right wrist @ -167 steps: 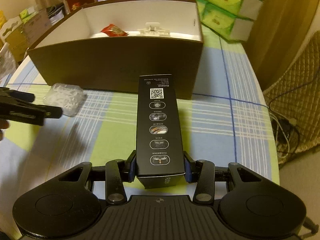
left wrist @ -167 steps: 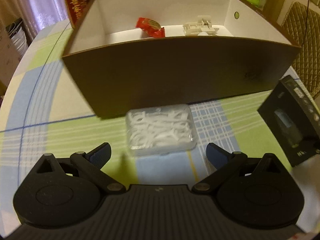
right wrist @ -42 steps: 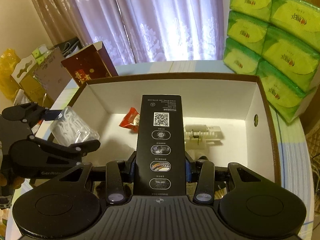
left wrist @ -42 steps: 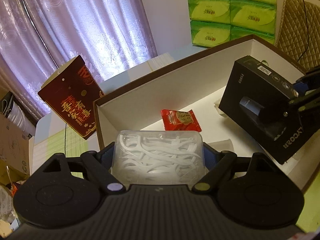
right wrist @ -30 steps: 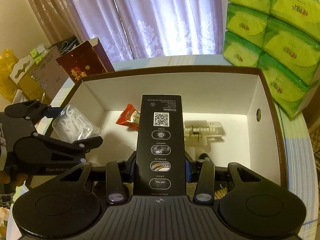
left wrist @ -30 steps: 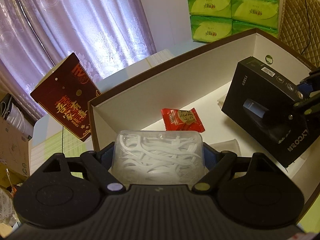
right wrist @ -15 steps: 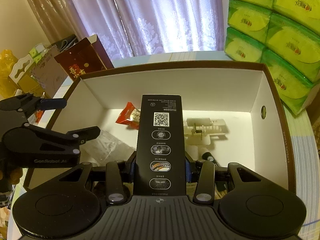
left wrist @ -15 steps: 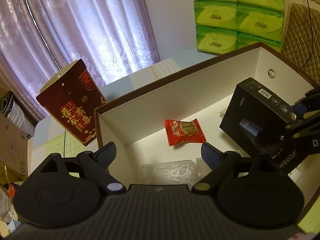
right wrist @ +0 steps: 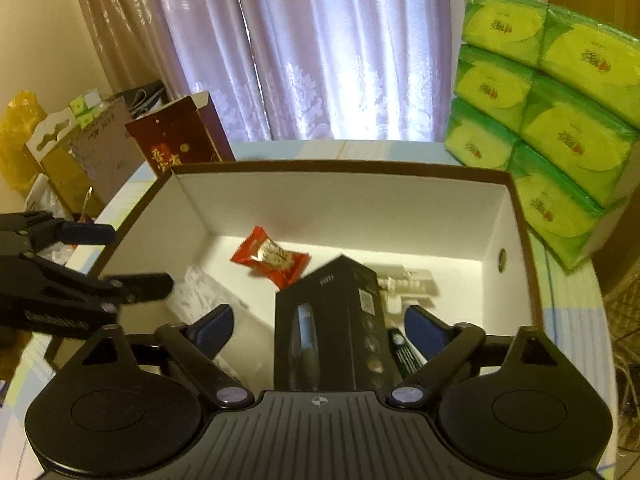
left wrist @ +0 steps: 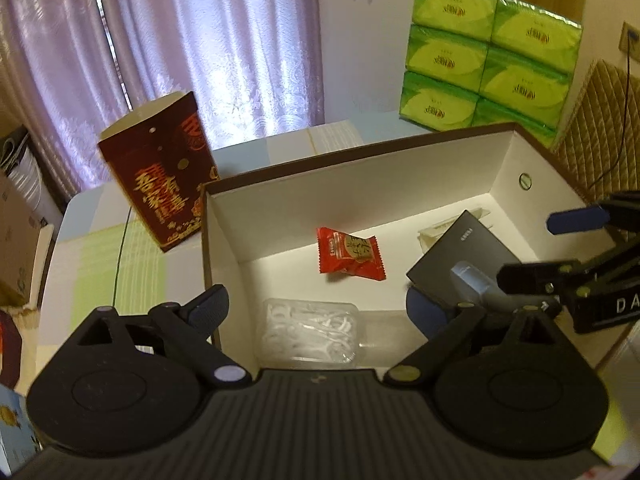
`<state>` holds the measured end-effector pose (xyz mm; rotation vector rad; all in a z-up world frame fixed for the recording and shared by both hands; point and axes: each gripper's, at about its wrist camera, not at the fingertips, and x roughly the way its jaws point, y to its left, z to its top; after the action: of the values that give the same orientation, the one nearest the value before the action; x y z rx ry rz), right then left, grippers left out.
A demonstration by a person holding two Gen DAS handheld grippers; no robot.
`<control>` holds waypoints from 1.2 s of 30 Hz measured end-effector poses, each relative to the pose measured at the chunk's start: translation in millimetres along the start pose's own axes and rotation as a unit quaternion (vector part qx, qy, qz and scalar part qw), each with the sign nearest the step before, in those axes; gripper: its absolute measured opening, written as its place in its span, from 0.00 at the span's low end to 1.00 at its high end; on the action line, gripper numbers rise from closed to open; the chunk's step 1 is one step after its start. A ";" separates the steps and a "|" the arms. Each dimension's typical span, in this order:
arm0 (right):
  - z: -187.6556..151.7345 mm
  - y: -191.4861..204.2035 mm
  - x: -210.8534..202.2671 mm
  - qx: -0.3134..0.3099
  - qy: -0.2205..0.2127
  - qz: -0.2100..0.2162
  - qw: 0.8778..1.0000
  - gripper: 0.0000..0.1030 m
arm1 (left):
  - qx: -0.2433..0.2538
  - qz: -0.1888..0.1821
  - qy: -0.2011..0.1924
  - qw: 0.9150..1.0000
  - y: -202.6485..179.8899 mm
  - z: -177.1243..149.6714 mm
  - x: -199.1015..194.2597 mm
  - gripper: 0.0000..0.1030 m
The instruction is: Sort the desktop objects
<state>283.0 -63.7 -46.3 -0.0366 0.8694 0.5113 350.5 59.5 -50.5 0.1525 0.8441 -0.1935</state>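
The black box [right wrist: 328, 320] is no longer pinched by the right gripper [right wrist: 318, 326]; it now sits loose down in the big box [right wrist: 340, 208], and the gripper's two fingers are spread wide above it. The floss case [left wrist: 310, 334] has also left the left gripper [left wrist: 316, 308], and those fingers are spread wide too, holding nothing.

The floss case lies flat on the white floor of the big box, near the front left corner. The black box is on the right side of the floor, tilted, with its far end over a white plastic part [right wrist: 404, 280]. A red candy [left wrist: 350, 252] lies near the middle of the floor, apart from the floss case. Behind the big box stands a dark red carton [left wrist: 160, 168] on the left, and green tissue packs [left wrist: 488, 68] are stacked on the right.
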 end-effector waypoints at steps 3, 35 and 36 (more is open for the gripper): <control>-8.0 1.3 -7.1 -0.009 0.007 -0.014 1.000 0.94 | -0.022 0.003 0.001 1.000 0.1 -4.7 -11.0 0.93; -66.8 37.4 -118.2 -0.025 -0.060 -0.103 0.993 0.98 | -0.076 0.063 -0.059 0.993 -48.1 -56.3 -144.5 0.99; -69.0 39.0 -121.8 -0.027 -0.061 -0.105 0.992 0.98 | -0.078 0.065 -0.059 0.993 -49.8 -58.1 -148.0 0.99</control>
<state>151.1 -96.1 5.3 -0.1431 0.7232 0.3367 200.9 39.5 20.1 0.0490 0.7252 -0.0138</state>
